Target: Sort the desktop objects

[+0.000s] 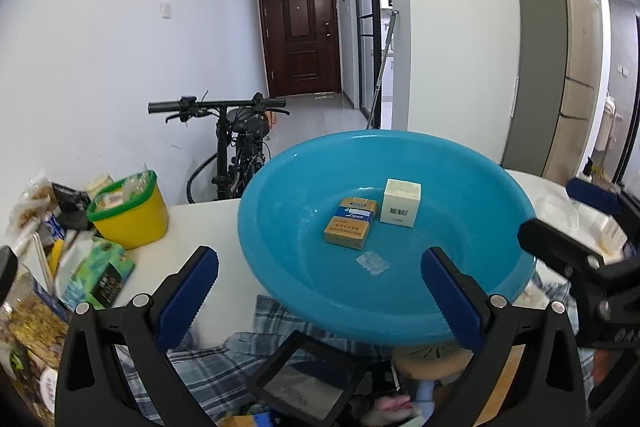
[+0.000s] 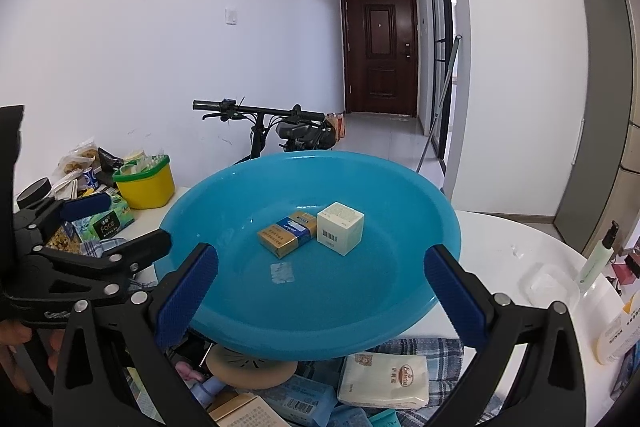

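Blue basin (image 2: 248,291) interior open from above around cigarette pack (image 2: 287,233) and white box (image 2: 340,227); yellow bin (image 2: 146,182) and snack clutter (image 1: 60,247) obstruct table (image 2: 504,251) left side.

Count, both views:
- One round blue plastic basin (image 1: 280,195) (image 2: 400,187).
- Two boxes in it: one orange-and-blue flat cardboard pack (image 1: 351,223) (image 2: 287,233), one cream cardboard cube with barcode (image 1: 401,202) (image 2: 340,227).
- One yellow plastic tub with green rim (image 1: 132,215) (image 2: 146,183).
- One black bicycle (image 1: 240,143) (image 2: 280,127).
- One pale green pump bottle (image 2: 598,259).
- One cream tissue pack (image 2: 384,381).
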A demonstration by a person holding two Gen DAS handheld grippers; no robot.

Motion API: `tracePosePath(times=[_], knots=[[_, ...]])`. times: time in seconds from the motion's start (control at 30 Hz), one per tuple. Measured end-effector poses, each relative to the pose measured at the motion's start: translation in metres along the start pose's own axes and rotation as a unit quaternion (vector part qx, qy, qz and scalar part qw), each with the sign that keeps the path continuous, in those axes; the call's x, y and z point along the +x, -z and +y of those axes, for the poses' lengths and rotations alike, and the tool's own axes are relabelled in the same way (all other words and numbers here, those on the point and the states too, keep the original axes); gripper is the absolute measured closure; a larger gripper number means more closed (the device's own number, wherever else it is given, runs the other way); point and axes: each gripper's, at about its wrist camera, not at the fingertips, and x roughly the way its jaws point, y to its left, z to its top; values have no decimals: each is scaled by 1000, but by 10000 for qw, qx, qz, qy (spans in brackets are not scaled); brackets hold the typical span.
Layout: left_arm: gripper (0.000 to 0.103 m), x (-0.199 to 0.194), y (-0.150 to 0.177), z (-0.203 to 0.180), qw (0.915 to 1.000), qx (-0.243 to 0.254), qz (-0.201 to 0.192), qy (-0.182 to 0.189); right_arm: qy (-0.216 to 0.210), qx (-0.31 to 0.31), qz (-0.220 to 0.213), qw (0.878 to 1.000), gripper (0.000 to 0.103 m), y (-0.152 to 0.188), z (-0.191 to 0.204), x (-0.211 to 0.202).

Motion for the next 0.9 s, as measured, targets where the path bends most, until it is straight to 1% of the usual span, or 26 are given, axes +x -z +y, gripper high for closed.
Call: tracePosePath(times=[0.1,0.17,0.23,0.3,0.37,0.47,0.53,0.6,0.83,0.9], knots=[[0,-12,7,5,9997,250,24,-70,-27,29,-22,10000,0,0,-1,-2],[0,-21,15,9,9989,472,51,-38,-37,31,-26,10000,0,0,1,-2],[0,-29,25,16,9977,643,111,186,-42,8,-17,10000,0,0,2,-2],[0,-29,36,20,9950,784,268,558,-37,-19,-5,10000,0,1,4,-1],[0,-24,47,21,9902,950,355,959,-21,-67,3,10000,0,2,7,-1],[0,-10,56,23,9855,980,534,1280,-8,-127,17,9999,0,3,9,-1],[0,-1,61,24,9848,904,684,1317,3,-154,41,9999,0,5,9,0],[0,6,65,23,9822,925,804,1424,14,-158,59,9999,0,5,9,1],[0,23,75,24,9828,957,1063,1165,-19,-162,18,9999,0,4,10,-2],[0,28,77,26,9822,899,1163,1173,-23,-179,25,9998,0,4,10,-2]])
